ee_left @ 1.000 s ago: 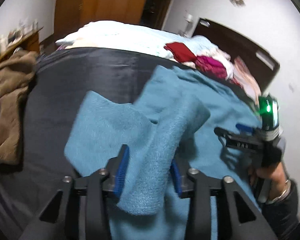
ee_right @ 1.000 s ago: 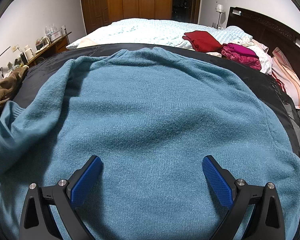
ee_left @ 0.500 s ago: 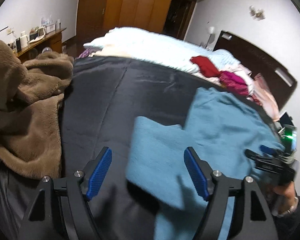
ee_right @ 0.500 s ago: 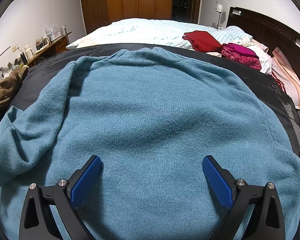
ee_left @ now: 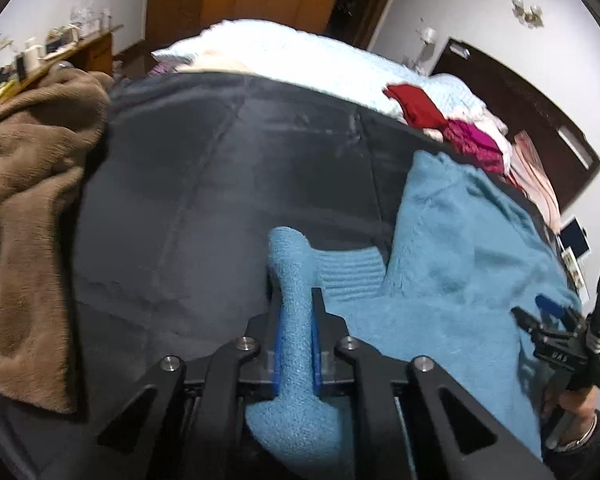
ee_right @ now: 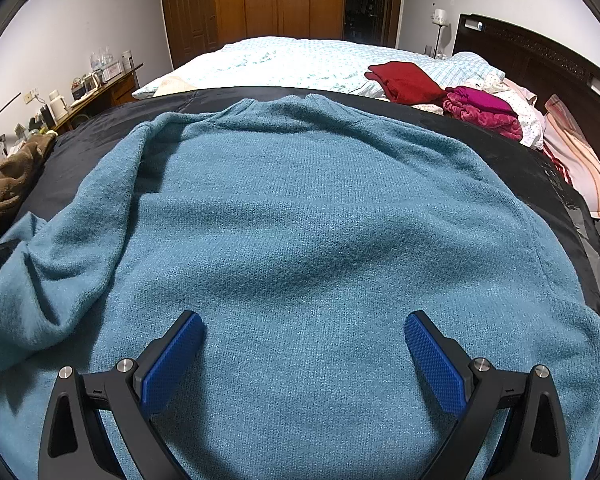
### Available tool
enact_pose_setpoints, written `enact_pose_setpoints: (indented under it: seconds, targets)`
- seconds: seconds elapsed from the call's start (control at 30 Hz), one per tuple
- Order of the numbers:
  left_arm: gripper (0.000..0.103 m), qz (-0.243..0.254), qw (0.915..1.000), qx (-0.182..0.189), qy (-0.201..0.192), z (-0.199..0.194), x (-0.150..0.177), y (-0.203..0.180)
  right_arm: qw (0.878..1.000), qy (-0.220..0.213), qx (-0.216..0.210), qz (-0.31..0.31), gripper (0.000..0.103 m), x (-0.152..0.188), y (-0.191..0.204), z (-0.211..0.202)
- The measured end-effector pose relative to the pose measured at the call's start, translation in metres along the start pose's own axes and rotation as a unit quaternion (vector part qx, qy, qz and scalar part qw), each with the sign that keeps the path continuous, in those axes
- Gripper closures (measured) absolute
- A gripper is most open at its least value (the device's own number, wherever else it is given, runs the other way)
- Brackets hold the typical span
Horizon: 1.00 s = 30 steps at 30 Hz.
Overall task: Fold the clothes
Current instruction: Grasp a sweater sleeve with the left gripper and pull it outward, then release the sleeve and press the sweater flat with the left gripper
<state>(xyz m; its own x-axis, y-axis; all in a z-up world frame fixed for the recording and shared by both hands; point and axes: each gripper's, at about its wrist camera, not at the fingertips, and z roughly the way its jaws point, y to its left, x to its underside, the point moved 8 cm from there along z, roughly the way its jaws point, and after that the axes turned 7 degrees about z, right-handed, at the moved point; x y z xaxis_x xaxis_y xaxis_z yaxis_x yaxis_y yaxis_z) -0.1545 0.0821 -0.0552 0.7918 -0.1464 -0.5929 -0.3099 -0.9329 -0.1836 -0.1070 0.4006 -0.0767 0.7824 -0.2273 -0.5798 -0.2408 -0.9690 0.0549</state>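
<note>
My left tool [ee_left: 296, 334] is clenching the teal sweater's sleeve [ee_left: 296, 280]; my right tool [ee_right: 304, 344] is hovering released over the sweater's body [ee_right: 320, 216].

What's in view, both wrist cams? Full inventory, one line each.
sweater: 1, teal, flat on the dark cover
sleeve: 1, teal, clamped in left gripper
dark cover: 1, black, under sweater
brown blanket: 1, brown, left edge
red garment: 1, red, on bed
magenta garment: 1, magenta, beside the red one
bedspread: 1, pale blue, behind
left gripper: 1, black, blue pads, shut
right gripper: 1, black, blue pads, open over the sweater
</note>
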Motion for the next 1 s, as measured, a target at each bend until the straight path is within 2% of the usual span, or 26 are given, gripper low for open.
enact_pose_setpoints:
  seconds: [0.1,0.2,0.27,0.33,0.5,0.6,0.67,0.73,0.77,0.83,0.93,1.0]
  targets:
    - [0.092,-0.015,0.9986,-0.016,-0.049,-0.034,-0.014,0.009,1.000,0.000,0.000,0.000,0.001,0.000,0.000,0.000]
    - [0.092,-0.030,0.9914,-0.060,-0.112,-0.084,-0.032,0.028,1.000,0.000,-0.001,0.000,0.001,0.000,0.000,0.000]
    - [0.092,-0.040,0.9824,-0.097,-0.154,-0.120,-0.043,0.043,1.000,0.000,-0.001,0.001,0.001,0.000,0.000,0.000]
    - [0.092,-0.049,0.9682,-0.145,-0.198,-0.159,-0.051,0.064,1.000,0.000,-0.001,0.001,0.001,-0.001,-0.001,0.000]
    - [0.092,-0.059,0.9414,-0.239,-0.231,-0.207,-0.056,0.110,1.000,0.000,-0.001,0.001,0.001,-0.001,-0.001,0.000]
    - [0.091,-0.054,0.9392,-0.279,-0.193,-0.187,-0.054,0.134,1.000,0.000,-0.001,0.000,0.001,-0.001,-0.001,0.000]
    - [0.088,-0.045,0.9390,-0.308,-0.147,-0.156,-0.049,0.149,1.000,0.000,-0.001,0.000,0.001,-0.002,-0.002,0.001]
    - [0.086,-0.052,0.9423,-0.314,-0.103,-0.130,-0.039,0.160,1.000,0.000,-0.001,0.000,0.001,-0.002,-0.002,0.001]
    - [0.085,-0.067,0.9464,-0.304,-0.086,-0.120,-0.032,0.164,1.000,0.000,-0.001,0.000,0.001,-0.002,-0.002,0.001]
    - [0.076,-0.091,0.9487,-0.293,-0.076,-0.112,-0.023,0.170,1.000,0.000,-0.001,0.000,0.001,-0.002,-0.002,0.001]
    - [0.061,-0.110,0.9468,-0.290,-0.086,-0.119,-0.016,0.170,1.000,0.000,0.000,-0.001,0.001,-0.002,-0.002,0.000]
    - [0.058,-0.106,0.9501,-0.277,-0.096,-0.124,-0.016,0.157,1.000,0.000,0.000,-0.002,0.001,-0.002,-0.001,0.000]
